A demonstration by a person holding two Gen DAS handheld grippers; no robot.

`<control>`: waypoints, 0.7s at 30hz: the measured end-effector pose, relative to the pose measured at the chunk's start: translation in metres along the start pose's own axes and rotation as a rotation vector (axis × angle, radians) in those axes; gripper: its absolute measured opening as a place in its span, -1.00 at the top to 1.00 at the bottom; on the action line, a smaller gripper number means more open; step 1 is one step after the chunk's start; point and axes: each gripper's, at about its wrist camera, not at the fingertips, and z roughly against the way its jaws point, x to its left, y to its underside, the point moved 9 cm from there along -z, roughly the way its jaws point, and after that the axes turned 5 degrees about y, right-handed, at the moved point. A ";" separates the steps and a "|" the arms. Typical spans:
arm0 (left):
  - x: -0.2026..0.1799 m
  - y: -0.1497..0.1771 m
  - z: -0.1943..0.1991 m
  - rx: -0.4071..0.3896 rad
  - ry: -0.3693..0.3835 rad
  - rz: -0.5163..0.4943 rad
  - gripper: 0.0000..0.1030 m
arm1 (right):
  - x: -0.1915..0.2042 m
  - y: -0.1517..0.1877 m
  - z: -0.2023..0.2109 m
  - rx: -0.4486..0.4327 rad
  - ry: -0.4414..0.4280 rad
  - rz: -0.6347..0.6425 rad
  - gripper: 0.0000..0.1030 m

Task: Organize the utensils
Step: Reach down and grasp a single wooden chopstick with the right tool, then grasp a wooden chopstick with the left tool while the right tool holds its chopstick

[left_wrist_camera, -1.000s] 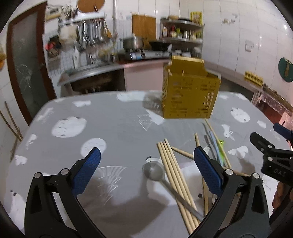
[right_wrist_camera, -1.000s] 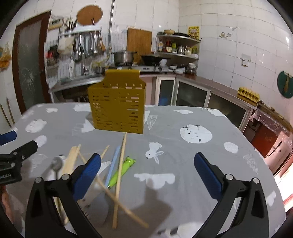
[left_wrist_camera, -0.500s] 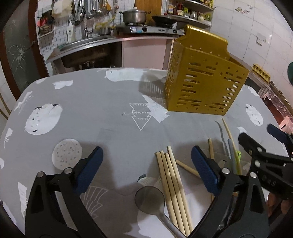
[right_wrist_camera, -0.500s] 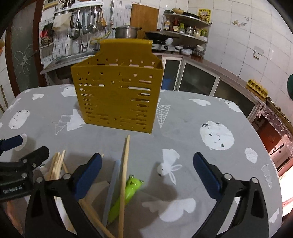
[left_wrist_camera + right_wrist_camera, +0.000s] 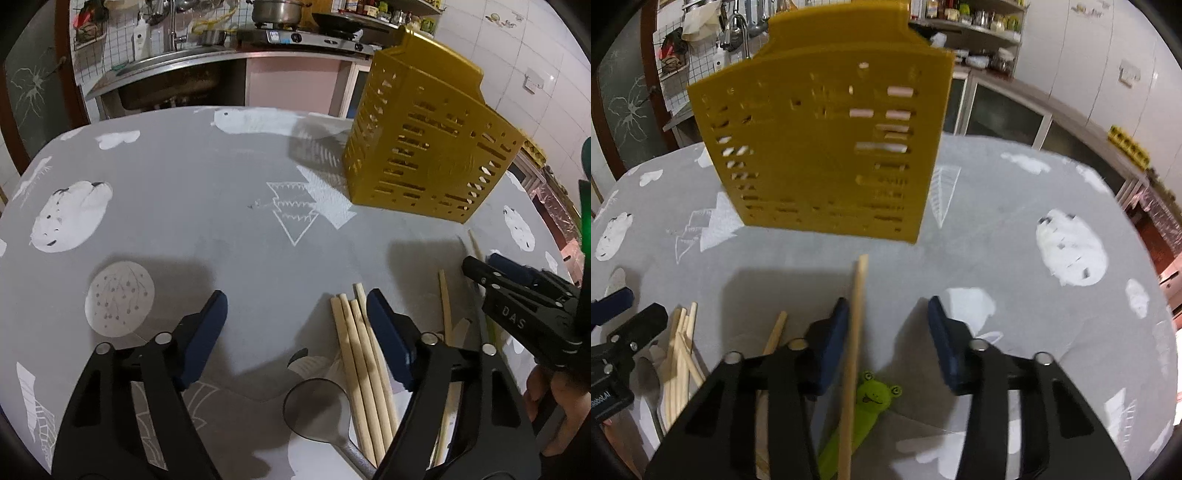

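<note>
A yellow slotted utensil holder (image 5: 424,155) (image 5: 827,147) stands upright on the grey tablecloth. My left gripper (image 5: 295,310) hovers low over the cloth with its jaws closing. A bundle of wooden chopsticks (image 5: 360,369) lies just inside its right pad, and a metal spoon's bowl (image 5: 314,406) sits below the gap; nothing is pinched. My right gripper (image 5: 888,325) is also closing. A single wooden chopstick (image 5: 855,325) lies between its jaws against the left pad, while the right pad stands clear of it. A green frog-handled utensil (image 5: 875,395) lies under this gripper.
More loose chopsticks (image 5: 679,354) lie at the left of the right wrist view, beside the left gripper's tip (image 5: 628,332). The right gripper (image 5: 517,295) and a hand (image 5: 554,406) crowd the right edge of the left wrist view. A kitchen counter (image 5: 221,62) stands behind the table.
Both grippers have come forward and down toward the utensils, so the holder looks larger. Both pairs of jaws have narrowed, the right one much more, now around a single chopstick.
</note>
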 end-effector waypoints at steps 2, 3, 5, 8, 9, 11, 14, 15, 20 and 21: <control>-0.001 0.001 -0.001 0.000 -0.002 -0.008 -0.42 | 0.001 0.000 -0.002 0.001 -0.009 -0.006 0.34; -0.003 0.001 -0.001 0.000 -0.004 -0.016 -0.39 | 0.001 0.000 -0.002 0.001 -0.014 -0.006 0.38; -0.004 0.002 -0.002 0.002 -0.007 -0.028 -0.38 | 0.001 -0.001 -0.002 0.005 -0.028 -0.015 0.43; -0.006 0.003 -0.002 0.003 -0.005 -0.037 -0.36 | -0.002 -0.002 -0.005 0.015 -0.043 -0.044 0.49; -0.006 0.004 -0.001 0.003 -0.006 -0.041 -0.33 | -0.002 -0.002 -0.007 0.020 -0.046 -0.051 0.50; -0.007 0.004 -0.001 0.004 -0.008 -0.045 -0.29 | -0.002 -0.004 -0.009 0.024 -0.052 -0.062 0.58; -0.006 0.006 -0.002 0.012 -0.003 -0.043 -0.23 | 0.000 -0.005 -0.011 0.028 -0.060 -0.058 0.82; -0.005 0.007 -0.003 0.017 -0.002 -0.043 -0.17 | 0.001 -0.004 -0.010 0.024 -0.059 -0.054 0.82; -0.008 0.009 -0.003 0.022 0.011 -0.046 -0.04 | 0.002 0.006 -0.001 0.009 -0.074 -0.038 0.89; -0.009 0.010 -0.003 0.023 0.015 -0.047 0.01 | 0.002 0.008 0.002 0.006 -0.075 -0.032 0.89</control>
